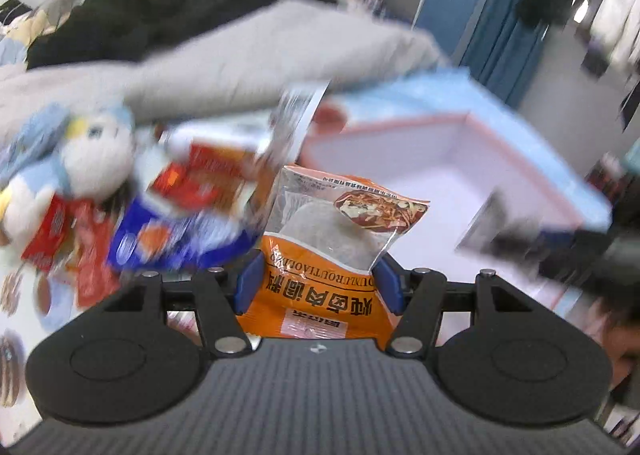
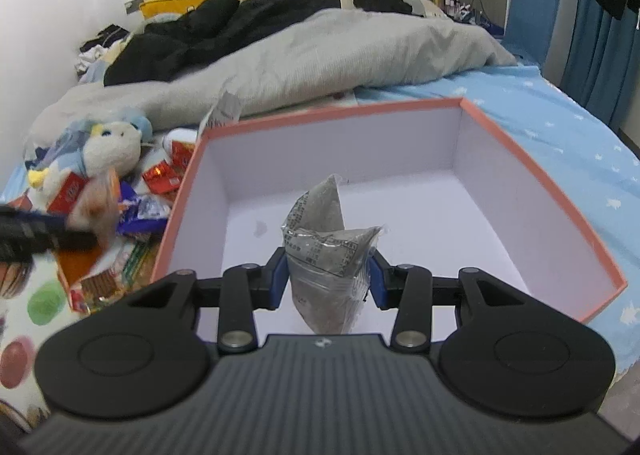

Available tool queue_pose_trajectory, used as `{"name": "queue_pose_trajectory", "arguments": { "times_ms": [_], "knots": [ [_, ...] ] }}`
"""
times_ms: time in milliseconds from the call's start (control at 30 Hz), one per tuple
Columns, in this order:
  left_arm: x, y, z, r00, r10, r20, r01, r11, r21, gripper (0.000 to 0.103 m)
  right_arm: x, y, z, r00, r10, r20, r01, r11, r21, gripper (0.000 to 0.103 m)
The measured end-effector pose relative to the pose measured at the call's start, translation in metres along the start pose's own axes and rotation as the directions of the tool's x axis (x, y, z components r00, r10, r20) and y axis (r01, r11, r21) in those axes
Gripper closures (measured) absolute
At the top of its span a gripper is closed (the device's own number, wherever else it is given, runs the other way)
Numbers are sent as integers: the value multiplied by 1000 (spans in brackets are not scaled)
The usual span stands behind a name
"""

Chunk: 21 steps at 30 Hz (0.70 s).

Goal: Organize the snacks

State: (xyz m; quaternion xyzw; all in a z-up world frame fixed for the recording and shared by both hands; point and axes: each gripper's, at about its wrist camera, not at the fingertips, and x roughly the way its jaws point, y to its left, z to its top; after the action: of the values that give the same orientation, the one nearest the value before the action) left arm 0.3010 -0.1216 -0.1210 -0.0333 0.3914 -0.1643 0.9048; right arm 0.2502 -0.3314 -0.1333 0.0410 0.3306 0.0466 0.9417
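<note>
- Holding snacks: the left gripper (image 1: 320,285) squeezes an orange packet (image 1: 320,295); the right gripper (image 2: 328,281) squeezes a clear packet (image 2: 328,275) over the box (image 2: 540,183).
- Next, I think: let each go inside the box.

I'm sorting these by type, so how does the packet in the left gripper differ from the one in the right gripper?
The orange packet is brightly printed with a clear window and a food picture; the grey packet is dull, with only small dark print. The orange packet looks broad and flat; the grey packet is crumpled into two peaks. The orange packet is beside the snack pile; the grey packet hangs over the box. Both stand upright, clamped by the left gripper and right gripper.
</note>
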Motion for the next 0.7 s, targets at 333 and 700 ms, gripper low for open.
{"name": "queue_pose_trajectory", "arguments": {
  "times_ms": [333,700],
  "knots": [
    [24,-65,67,992,-126,27,126,992,0,38,-9,-12,18,998,-40,46,39,999,11,58],
    [75,-84,62,989,-124,-81,124,992,-11,18,5,-37,-6,997,-72,-25,74,993,92,39]
  ]
}}
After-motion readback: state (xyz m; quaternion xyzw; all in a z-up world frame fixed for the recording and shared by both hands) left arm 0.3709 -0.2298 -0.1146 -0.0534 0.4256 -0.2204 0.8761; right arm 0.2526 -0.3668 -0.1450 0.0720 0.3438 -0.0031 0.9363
